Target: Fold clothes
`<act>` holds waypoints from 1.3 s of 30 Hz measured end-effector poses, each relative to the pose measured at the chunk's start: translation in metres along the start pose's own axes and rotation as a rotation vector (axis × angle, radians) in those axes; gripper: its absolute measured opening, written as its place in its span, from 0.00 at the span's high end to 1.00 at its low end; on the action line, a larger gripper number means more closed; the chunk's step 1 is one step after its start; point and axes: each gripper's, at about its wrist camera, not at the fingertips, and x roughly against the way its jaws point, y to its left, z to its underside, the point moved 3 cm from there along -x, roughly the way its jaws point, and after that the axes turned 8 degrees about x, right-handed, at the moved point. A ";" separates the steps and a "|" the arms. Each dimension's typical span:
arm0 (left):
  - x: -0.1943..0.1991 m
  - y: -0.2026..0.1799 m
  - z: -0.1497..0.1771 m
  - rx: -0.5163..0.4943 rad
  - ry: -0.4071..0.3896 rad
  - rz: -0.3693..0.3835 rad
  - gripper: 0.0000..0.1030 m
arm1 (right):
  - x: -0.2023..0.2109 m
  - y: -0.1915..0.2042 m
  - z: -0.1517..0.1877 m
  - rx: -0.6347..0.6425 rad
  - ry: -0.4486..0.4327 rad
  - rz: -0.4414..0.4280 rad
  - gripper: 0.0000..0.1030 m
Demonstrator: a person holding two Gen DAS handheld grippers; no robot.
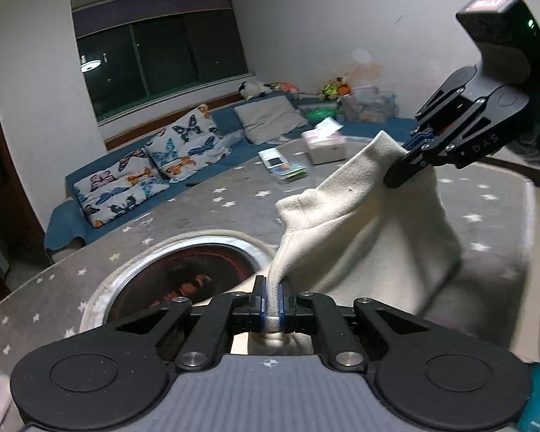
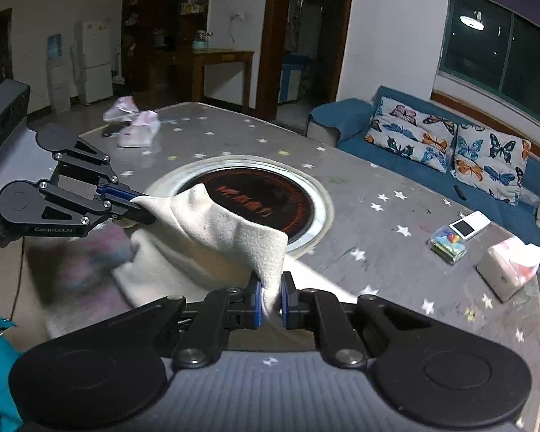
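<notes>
Two grippers pinch the cream fleece garment [image 1: 360, 223]: left gripper [image 1: 273, 300] at lower centre, right gripper [image 2: 270, 297] likewise, both clamped on edges. Soft, light, droopy; corner holds suit it.

Blue sofa [image 2: 504, 212] — dark window [image 1: 158, 57]

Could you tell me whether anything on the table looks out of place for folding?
Yes: the cream garment hangs over a round inset cooktop in the table, an odd folding surface.
</notes>
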 end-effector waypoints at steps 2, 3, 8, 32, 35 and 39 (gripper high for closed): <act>-0.020 0.009 -0.004 0.018 0.019 -0.008 0.94 | -0.020 -0.014 -0.006 -0.004 0.020 0.006 0.91; -0.032 0.014 -0.005 0.023 0.033 -0.023 0.94 | -0.031 -0.021 -0.008 -0.009 0.030 0.009 0.91; -0.083 0.032 0.003 0.078 0.107 -0.075 0.94 | -0.089 -0.043 -0.002 -0.073 0.068 0.037 0.91; -0.104 0.022 -0.024 0.232 0.088 -0.040 0.85 | -0.114 -0.050 0.008 -0.291 0.027 0.072 0.80; -0.122 0.020 -0.022 0.256 0.127 -0.037 0.85 | -0.130 -0.049 0.008 -0.297 0.053 0.077 0.79; -0.141 0.024 -0.016 0.291 0.172 -0.061 0.85 | -0.146 -0.047 0.014 -0.284 0.087 0.088 0.80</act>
